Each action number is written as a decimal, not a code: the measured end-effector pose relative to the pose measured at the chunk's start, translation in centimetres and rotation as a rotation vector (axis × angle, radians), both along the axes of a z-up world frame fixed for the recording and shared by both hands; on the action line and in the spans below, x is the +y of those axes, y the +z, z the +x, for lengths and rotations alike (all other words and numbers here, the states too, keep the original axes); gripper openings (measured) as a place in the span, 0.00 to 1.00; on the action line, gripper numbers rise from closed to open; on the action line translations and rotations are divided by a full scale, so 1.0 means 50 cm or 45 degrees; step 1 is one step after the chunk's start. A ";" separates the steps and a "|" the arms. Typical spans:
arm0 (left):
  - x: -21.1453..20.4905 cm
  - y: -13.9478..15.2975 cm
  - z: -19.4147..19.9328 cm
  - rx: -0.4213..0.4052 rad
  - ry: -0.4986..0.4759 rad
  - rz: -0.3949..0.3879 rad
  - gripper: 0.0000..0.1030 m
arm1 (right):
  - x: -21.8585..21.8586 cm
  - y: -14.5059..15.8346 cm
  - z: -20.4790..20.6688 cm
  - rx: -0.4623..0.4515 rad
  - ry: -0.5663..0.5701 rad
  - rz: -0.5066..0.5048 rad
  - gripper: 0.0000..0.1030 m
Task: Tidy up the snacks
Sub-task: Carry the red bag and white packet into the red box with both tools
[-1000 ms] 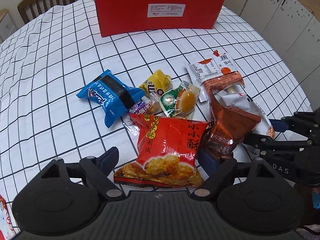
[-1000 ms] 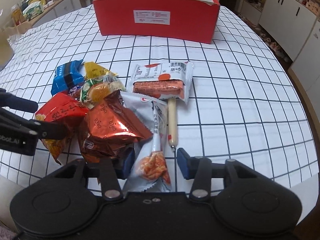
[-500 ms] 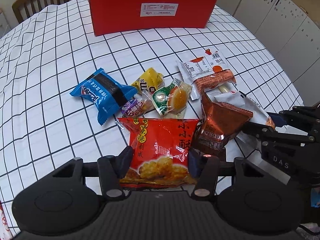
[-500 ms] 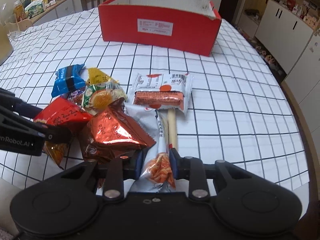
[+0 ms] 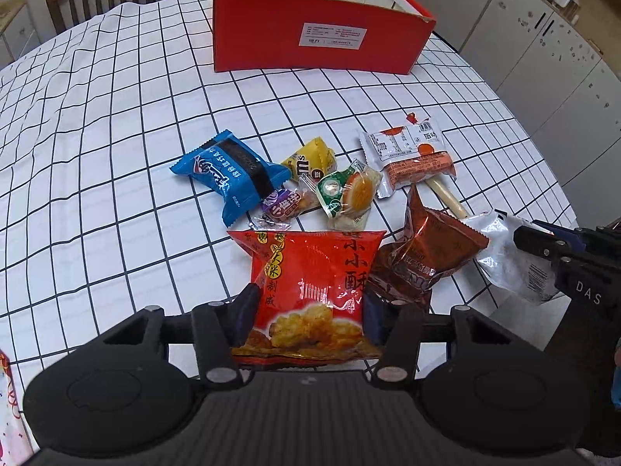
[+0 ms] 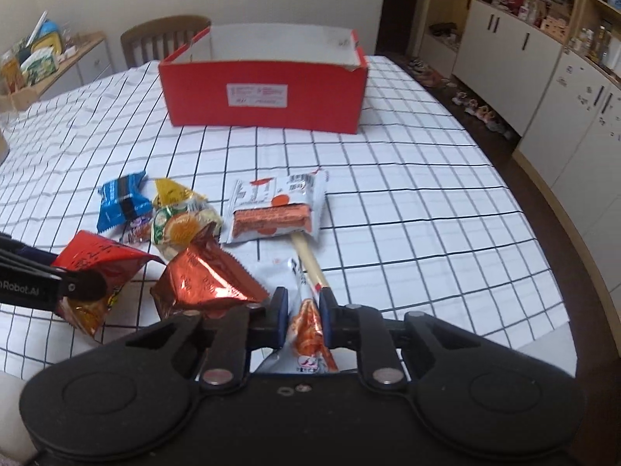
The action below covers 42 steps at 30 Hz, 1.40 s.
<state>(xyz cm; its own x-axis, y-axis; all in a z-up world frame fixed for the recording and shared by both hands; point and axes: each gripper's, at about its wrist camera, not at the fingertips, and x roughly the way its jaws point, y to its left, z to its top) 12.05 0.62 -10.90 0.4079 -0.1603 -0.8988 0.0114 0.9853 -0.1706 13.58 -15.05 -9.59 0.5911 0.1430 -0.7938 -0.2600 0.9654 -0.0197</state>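
The left hand-held gripper (image 5: 308,306) has its pads pressed on both sides of a red snack bag (image 5: 310,283), about half open around the bag's width. The right hand-held gripper (image 6: 303,310) is closing, its jaws nearly together and pinching a white packet (image 6: 308,326) with an orange print between the pads. Both bags sit at the near edge of the bench (image 5: 116,155), which is covered by a white grid cloth. Between them lies a brown foil bag (image 5: 431,248). Farther out lie a blue packet (image 5: 229,174), a yellow packet (image 5: 310,159), a small purple candy (image 5: 281,206), a green-and-orange packet (image 5: 349,194) and a white-and-orange stick snack (image 5: 411,155). A red box (image 5: 322,39), open on top, stands at the far side, well apart from the snacks.
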 end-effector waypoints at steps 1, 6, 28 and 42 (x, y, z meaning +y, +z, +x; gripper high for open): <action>0.003 0.003 -0.003 -0.004 0.004 -0.002 0.51 | -0.002 0.003 -0.003 -0.002 -0.009 0.007 0.13; 0.014 0.019 -0.010 -0.029 0.018 -0.020 0.51 | -0.010 0.019 -0.015 -0.020 -0.041 0.028 0.12; 0.009 0.143 0.041 -0.171 0.001 -0.057 0.51 | -0.004 0.156 0.012 -0.234 -0.006 0.073 0.10; -0.014 0.238 0.145 -0.309 -0.018 -0.012 0.51 | 0.035 0.237 0.098 -0.379 0.108 0.066 0.10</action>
<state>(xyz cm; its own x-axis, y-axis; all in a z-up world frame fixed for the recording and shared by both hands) 19.29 -0.10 1.01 0.6092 -0.1754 -0.7734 0.0671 0.9831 -0.1702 18.48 -13.33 2.24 0.7808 0.2374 -0.5780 -0.3298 0.9423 -0.0584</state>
